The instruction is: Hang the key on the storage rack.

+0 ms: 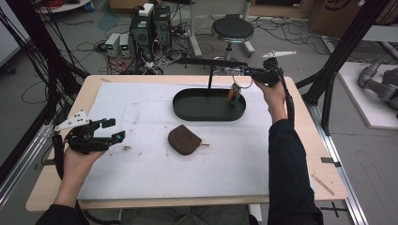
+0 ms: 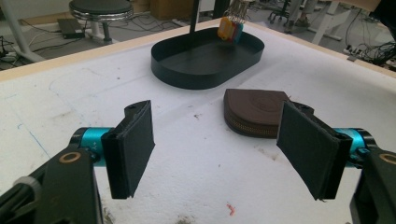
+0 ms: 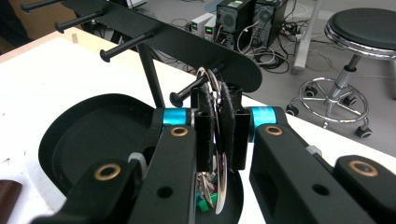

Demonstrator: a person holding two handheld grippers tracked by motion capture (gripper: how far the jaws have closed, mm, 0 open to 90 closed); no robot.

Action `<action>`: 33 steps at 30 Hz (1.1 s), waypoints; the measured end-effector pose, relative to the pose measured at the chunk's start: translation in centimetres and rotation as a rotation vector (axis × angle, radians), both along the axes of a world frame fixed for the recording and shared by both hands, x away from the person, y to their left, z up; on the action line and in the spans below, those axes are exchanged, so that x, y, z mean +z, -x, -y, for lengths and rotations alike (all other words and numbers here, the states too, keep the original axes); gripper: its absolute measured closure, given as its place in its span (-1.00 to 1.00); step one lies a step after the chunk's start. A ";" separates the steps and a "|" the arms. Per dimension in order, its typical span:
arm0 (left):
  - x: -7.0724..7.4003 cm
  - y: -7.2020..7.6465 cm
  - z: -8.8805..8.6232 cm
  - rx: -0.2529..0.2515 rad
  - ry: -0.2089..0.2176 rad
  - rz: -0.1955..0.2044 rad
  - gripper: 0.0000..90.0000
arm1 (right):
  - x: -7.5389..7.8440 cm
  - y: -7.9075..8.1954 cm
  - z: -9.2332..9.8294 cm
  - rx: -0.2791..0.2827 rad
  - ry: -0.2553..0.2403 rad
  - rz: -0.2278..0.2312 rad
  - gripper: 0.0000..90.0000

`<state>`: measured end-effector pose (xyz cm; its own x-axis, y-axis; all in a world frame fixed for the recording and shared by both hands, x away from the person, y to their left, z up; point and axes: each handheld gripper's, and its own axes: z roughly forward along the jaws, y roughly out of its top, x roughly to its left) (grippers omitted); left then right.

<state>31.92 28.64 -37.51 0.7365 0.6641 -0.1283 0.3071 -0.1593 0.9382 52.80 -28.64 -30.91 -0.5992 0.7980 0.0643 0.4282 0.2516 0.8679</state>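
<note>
Up close, the right gripper (image 3: pixel 215 128) has its jaws clamped on a metal key ring (image 3: pixel 215 154), right beside a peg (image 3: pixel 187 93) of the black rack (image 3: pixel 154 35); small keys dangle below the pads. From the high view, that ring (image 1: pixel 240 85) hangs with an orange tag (image 1: pixel 233 95) over the far end of the oval black tray (image 1: pixel 187 111). Meanwhile the left gripper (image 2: pixel 217 149) rests low over the white mat (image 2: pixel 201 172) with its jaws wide apart and nothing between them; the brown pouch (image 2: pixel 254 112) lies just beyond, its zipper edge plain from there.
</note>
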 end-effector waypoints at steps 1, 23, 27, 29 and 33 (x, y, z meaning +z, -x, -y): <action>0.0 0.0 0.0 0.000 -0.001 0.000 -0.39 | 0.0 0.0 0.0 -0.001 0.003 0.000 0.88; 0.1 -0.1 0.3 -0.004 -0.003 0.003 -0.39 | 0.6 0.8 1.0 -0.062 0.050 -0.001 0.56; 0.0 -0.3 0.4 -0.008 -0.009 -0.002 -0.39 | 1.3 1.5 1.1 -0.061 0.073 0.015 0.33; 0.0 -0.5 0.5 -0.009 -0.009 -0.004 -0.39 | 1.7 2.3 1.4 -0.063 0.067 0.042 0.23; 0.1 -1.0 0.8 -0.015 -0.006 -0.004 -0.39 | 2.1 3.8 2.3 -0.060 0.054 0.068 0.12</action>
<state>32.96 27.84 -37.38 0.7461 0.6534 -0.1277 0.3088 -0.1697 0.9359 48.95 -30.98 -28.83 -0.5516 0.8339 -0.0188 0.3843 0.2741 0.8816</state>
